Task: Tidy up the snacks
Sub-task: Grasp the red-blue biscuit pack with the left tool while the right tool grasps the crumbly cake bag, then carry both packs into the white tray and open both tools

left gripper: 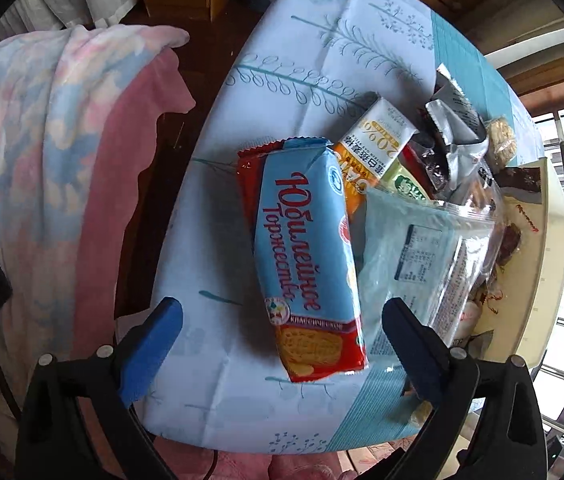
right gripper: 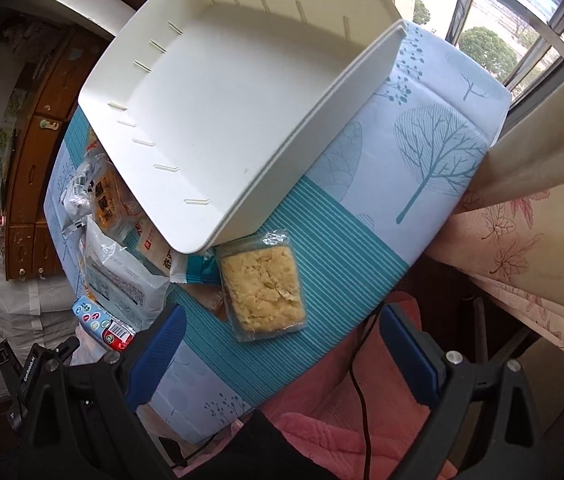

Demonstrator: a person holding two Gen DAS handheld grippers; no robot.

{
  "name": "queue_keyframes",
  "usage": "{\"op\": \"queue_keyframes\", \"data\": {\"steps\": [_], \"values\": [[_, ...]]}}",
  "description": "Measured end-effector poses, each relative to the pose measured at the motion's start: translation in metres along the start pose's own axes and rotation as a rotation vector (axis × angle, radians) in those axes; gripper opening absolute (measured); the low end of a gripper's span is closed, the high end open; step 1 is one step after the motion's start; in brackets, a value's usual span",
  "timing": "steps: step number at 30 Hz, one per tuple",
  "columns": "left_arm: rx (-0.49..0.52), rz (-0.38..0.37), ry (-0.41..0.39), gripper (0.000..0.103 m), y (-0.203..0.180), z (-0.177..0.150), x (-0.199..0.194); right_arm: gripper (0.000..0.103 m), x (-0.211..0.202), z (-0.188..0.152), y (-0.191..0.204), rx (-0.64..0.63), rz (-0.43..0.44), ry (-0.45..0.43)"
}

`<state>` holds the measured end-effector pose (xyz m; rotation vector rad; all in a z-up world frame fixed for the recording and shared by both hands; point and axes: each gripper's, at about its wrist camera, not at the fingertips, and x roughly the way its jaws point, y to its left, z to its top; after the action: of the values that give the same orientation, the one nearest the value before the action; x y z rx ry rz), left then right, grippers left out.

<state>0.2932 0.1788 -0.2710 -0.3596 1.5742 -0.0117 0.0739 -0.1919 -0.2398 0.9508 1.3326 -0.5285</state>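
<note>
In the left wrist view a blue and red biscuit pack (left gripper: 306, 256) lies on the table at the front of a pile of snack packets (left gripper: 434, 168). My left gripper (left gripper: 282, 332) is open just above the pack's near end, its blue fingers on either side. A clear bag (left gripper: 422, 260) lies to its right. In the right wrist view an empty white bin (right gripper: 225, 104) stands on the table. A clear-wrapped yellow cake (right gripper: 261, 288) lies in front of it. My right gripper (right gripper: 282, 344) is open and empty just short of the cake.
The table has a blue tree-print cloth (right gripper: 422, 152). More packets (right gripper: 117, 256) lie left of the bin. A pink and blue blanket (left gripper: 53, 168) hangs left of the table. A wooden cabinet (right gripper: 29, 168) stands behind. A curtain (right gripper: 530, 216) and window are at the right.
</note>
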Motion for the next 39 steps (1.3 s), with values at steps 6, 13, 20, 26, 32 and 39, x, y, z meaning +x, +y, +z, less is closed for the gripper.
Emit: {"op": "queue_keyframes", "data": {"steps": [6, 13, 20, 26, 32, 39], "values": [[-0.008, -0.027, 0.040, 0.090, 0.006, 0.017, 0.028, 0.096, 0.025, -0.009, 0.008, -0.019, -0.015, -0.004], [-0.041, -0.086, 0.085, 0.083, 0.014, 0.026, 0.052, 0.090, 0.057, -0.010, 0.014, -0.052, -0.067, -0.010], [-0.028, -0.112, 0.098, 0.072, 0.014, 0.028, 0.060, 0.084, 0.079, -0.009, 0.022, -0.100, -0.102, -0.012], [-0.035, -0.126, 0.094, 0.056, 0.000, 0.028, 0.066, 0.059, 0.087, -0.005, 0.034, -0.101, -0.128, -0.020], [-0.013, -0.083, 0.113, 0.053, -0.013, 0.026, 0.073, 0.057, 0.090, -0.004, 0.037, -0.084, -0.138, -0.012], [-0.002, -0.003, 0.184, 0.052, -0.020, 0.012, 0.067, 0.056, 0.071, 0.000, 0.029, -0.065, -0.160, 0.044]]}}
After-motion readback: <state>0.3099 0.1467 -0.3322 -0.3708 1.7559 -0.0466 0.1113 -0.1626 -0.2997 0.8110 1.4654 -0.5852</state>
